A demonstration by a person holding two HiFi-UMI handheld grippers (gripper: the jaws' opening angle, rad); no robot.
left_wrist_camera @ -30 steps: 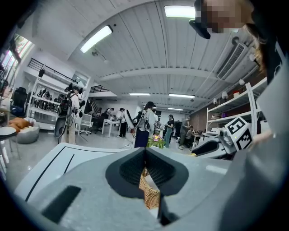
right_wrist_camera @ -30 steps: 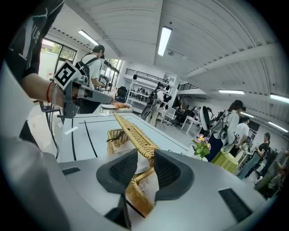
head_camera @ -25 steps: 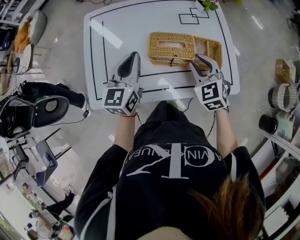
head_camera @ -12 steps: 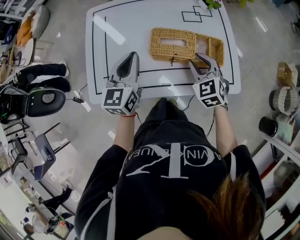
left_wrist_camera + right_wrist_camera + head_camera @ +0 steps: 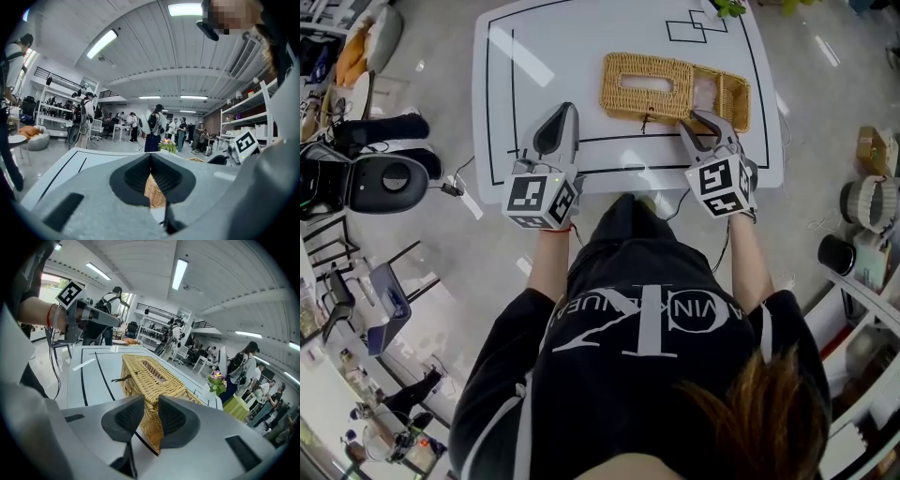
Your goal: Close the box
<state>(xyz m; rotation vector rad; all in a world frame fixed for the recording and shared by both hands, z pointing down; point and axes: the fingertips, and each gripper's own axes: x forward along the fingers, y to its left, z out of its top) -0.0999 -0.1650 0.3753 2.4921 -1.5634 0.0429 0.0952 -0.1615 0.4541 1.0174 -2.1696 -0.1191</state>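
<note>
Wicker box (image 5: 645,86), corner between closing right gripper (image 5: 709,122)

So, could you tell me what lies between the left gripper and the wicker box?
Nothing stands there. In the head view, only a bare stretch of the white table separates the left gripper from the wicker box.

White lettering on the black shirt (image 5: 581,394) reads unclearly.

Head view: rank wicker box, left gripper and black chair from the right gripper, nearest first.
1. Wicker box, at the right gripper; its edge sits between the closing jaws.
2. Left gripper, over the table, left side.
3. Black chair, on the floor, far left.
</note>
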